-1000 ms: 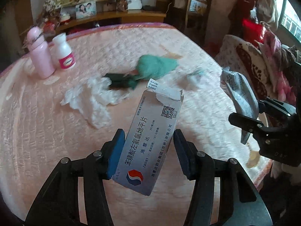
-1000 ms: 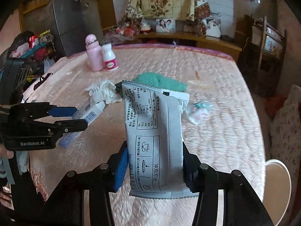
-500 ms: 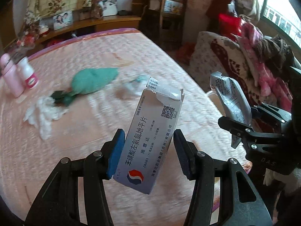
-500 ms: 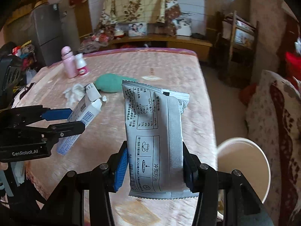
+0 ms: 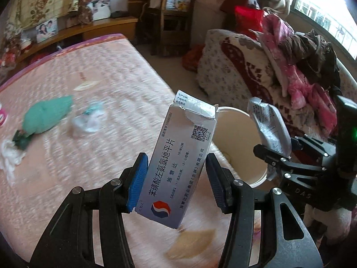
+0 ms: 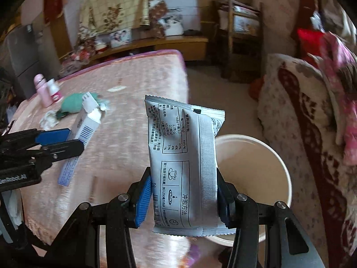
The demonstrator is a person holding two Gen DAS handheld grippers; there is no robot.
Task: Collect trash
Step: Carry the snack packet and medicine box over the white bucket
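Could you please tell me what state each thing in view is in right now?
Left gripper: shut on box.
Box: torn open on top, held upright, tilted.
Right gripper: shut on packet.
Packet: sealed top, held upright.
Bin: open; inside looks empty.
Pink bottle: upright, capped.
White bottle: upright, capped.
Green cloth: bunched, lying on bed.
Tissue: crumpled, on bed.

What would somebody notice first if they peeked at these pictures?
Right up front, the left gripper holds a torn-open medicine box, and the right gripper holds a silvery packet. Just past them a cream bucket stands beside the pink bed, where a green cloth and white tissue lie.
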